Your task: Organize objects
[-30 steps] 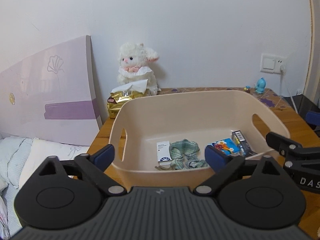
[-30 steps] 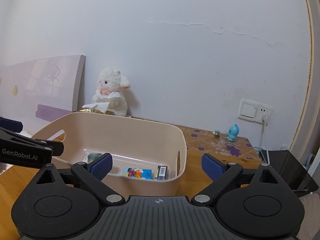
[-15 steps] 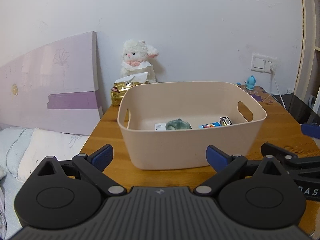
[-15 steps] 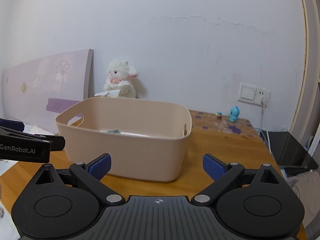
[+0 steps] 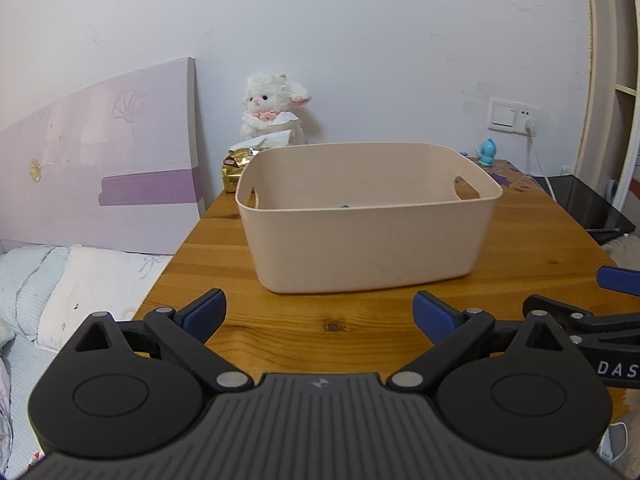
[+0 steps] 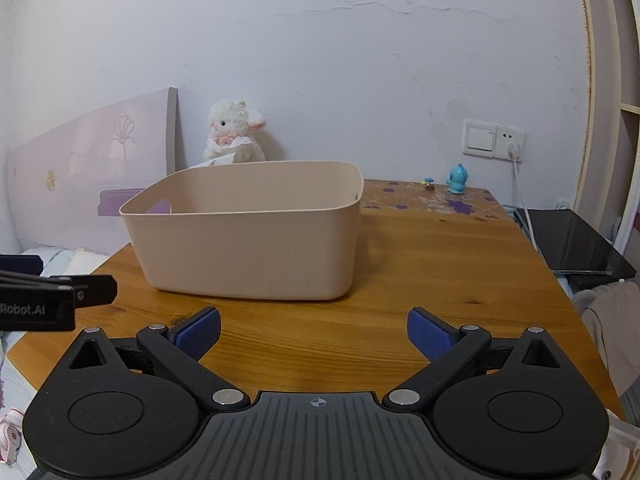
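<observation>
Both tools spread, empty: left tool (image 5: 318, 316), right tool (image 6: 314, 330), low over desk (image 6: 420, 264) front edge. Bin (image 5: 368, 216) mid-desk; likely done, keep clear of bin wall.

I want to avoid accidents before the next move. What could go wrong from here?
1. The bin stands near the table left edge; a push could slide it toward the bed.
2. Both grippers are close together, jaws open; they might collide.
3. The cable could snag.

Bare table (image 6: 420, 264) right of the bin (image 6: 248, 248) — plush lamb (image 6: 234, 132) behind.
</observation>
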A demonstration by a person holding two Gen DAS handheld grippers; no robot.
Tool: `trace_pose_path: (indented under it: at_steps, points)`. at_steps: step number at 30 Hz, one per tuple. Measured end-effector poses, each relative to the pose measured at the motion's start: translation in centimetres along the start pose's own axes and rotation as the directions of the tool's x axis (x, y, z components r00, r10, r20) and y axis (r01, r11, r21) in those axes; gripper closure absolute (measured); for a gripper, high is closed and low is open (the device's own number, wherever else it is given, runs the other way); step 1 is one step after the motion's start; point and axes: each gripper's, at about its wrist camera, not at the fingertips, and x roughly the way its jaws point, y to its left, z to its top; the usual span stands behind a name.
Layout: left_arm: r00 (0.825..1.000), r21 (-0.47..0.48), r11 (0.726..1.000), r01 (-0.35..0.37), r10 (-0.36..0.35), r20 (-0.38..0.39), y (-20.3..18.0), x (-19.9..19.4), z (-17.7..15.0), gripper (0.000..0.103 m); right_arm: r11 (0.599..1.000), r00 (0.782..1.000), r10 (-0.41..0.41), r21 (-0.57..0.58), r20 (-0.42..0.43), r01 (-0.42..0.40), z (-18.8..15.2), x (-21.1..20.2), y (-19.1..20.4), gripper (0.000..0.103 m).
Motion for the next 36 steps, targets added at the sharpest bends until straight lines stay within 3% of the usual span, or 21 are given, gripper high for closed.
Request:
trace_pose_path:
  at_steps: [36]
  points:
    - [1.0,0.022,1.0,0.016,-0.015,-0.021,-1.2,-1.6,-2.6,0.003,1.0,0.999,-0.015,-0.018,-0.046,0.014,-1.1,-0.3,-0.3,0.0]
